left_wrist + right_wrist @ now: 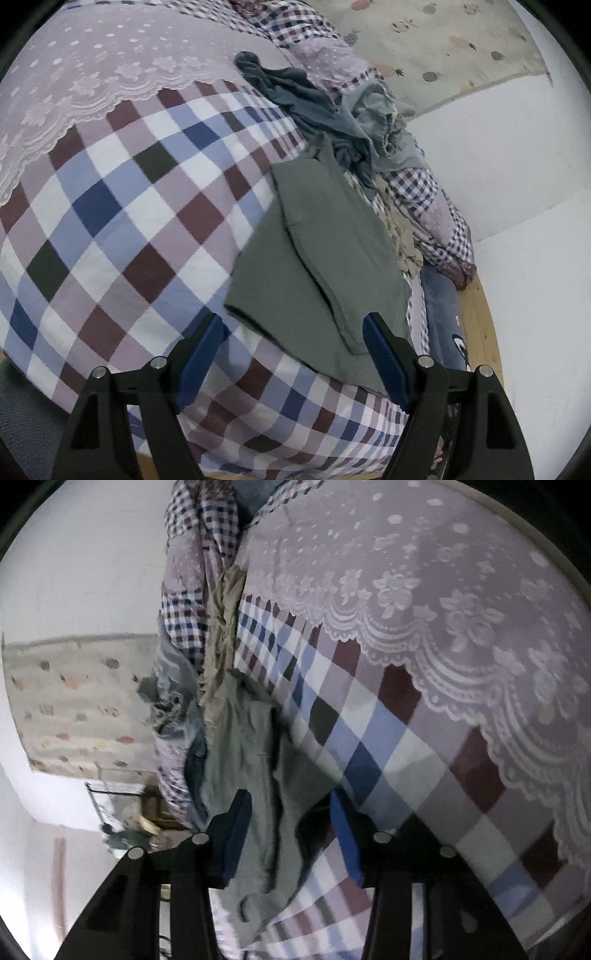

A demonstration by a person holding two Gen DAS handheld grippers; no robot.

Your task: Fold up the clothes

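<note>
While no writing shows, green garment [325, 258] lies folded.

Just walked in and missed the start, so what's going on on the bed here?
A person with a handheld claw in each hand is folding laundry on a bed with a checked quilt. A grey-green garment lies partly folded near the bed's edge, with a heap of unfolded clothes beyond it. The left claw is open just short of the garment's near edge. The right claw is also open, its fingers astride the same garment, gripping nothing.
</note>
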